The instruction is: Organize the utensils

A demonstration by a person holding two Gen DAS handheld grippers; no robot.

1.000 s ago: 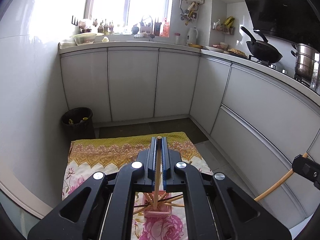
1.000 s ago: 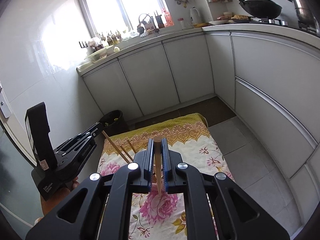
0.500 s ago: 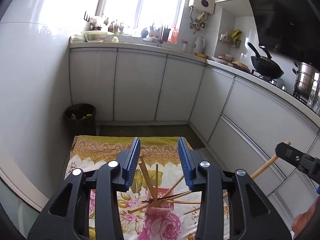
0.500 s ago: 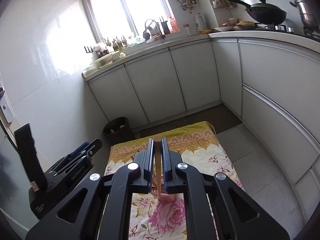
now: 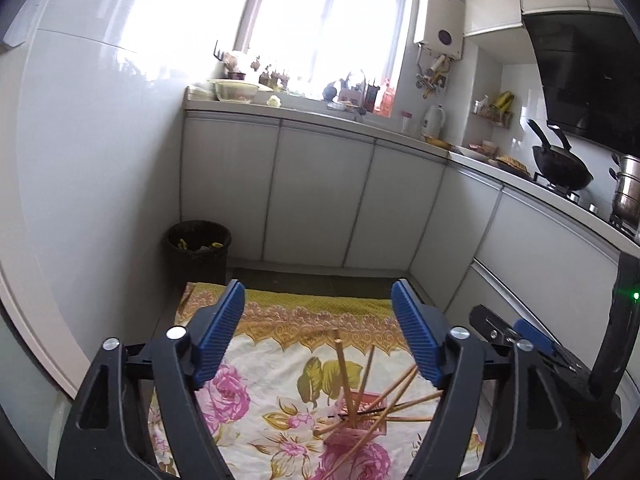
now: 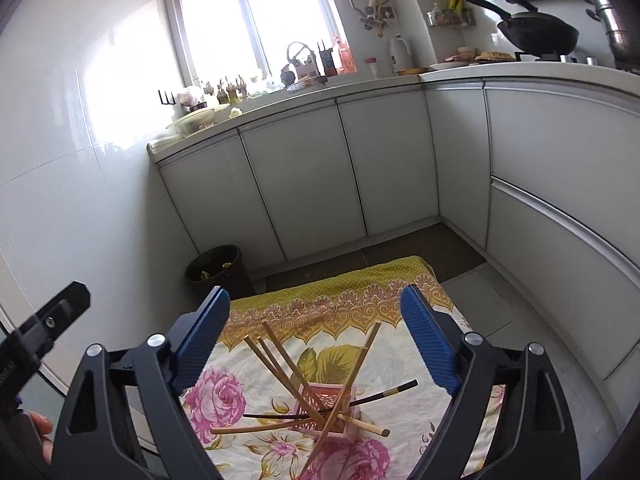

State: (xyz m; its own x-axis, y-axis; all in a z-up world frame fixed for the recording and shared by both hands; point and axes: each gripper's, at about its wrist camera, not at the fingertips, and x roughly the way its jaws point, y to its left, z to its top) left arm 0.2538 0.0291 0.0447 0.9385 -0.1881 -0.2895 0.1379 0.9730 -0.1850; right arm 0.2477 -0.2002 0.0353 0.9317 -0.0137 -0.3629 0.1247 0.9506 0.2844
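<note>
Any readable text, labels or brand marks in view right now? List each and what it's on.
No text is readable.
Bottles on the windowsill: labels too small and blurred.
Water heater: round dial, no legible marking.
Left gripper body: faint print at the frame edge, illegible.
Cloth: floral pattern only.

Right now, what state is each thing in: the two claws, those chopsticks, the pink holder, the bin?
Left claw: open, jaws just spread, nothing between them.
Right claw: open, jaws just spread, nothing gripped.
Chopsticks: loose, leaning every way in and across the holder.
Black chopstick: lying flat across the holder.
Pink holder: upright on the floral cloth.
Waste bin: uncovered, scraps inside.
Wok: sitting on the stove.
</note>
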